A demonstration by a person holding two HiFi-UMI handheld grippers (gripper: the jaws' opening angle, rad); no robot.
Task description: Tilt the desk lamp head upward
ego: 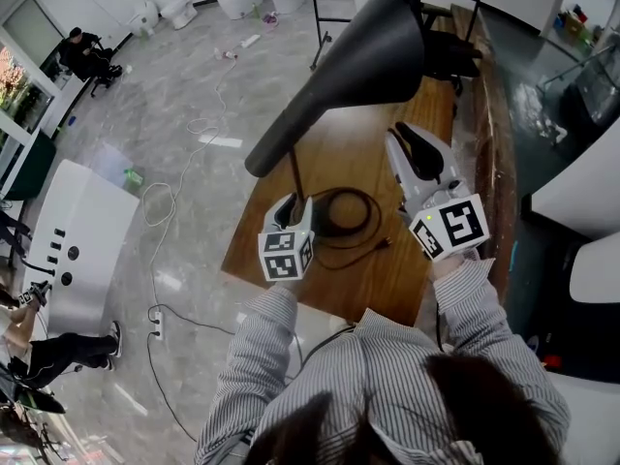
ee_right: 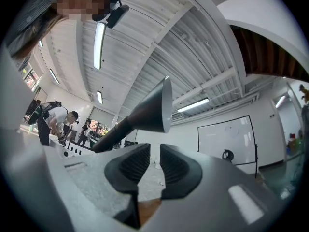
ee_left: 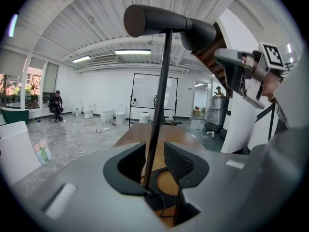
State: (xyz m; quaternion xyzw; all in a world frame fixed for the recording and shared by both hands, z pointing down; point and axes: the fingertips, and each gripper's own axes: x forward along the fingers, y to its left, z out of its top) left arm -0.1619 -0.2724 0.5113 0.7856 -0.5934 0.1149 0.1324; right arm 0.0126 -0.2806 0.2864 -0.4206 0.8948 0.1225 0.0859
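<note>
The black desk lamp stands on the wooden table point(ego: 383, 284), with its big cone head point(ego: 358, 56) pointing up and to the right in the head view. Its thin stem point(ego: 295, 177) drops to a round base point(ego: 341, 211). My left gripper point(ego: 292, 202) is low at the stem. In the left gripper view the stem point(ee_left: 161, 95) runs up between the jaws of the left gripper point(ee_left: 155, 161), which stand open with room on the right side. My right gripper point(ego: 413, 144) hovers just below and right of the head, jaws a narrow slit apart and empty. The right gripper view shows the right gripper point(ee_right: 150, 161) under the cone point(ee_right: 145, 115).
A black cable point(ego: 363, 245) loops around the base on the table. A black stand point(ego: 320, 17) rises behind the table's far edge. White cords point(ego: 179, 187) trail over the grey floor at left, beside a white console point(ego: 82, 240). People are at the room's left side.
</note>
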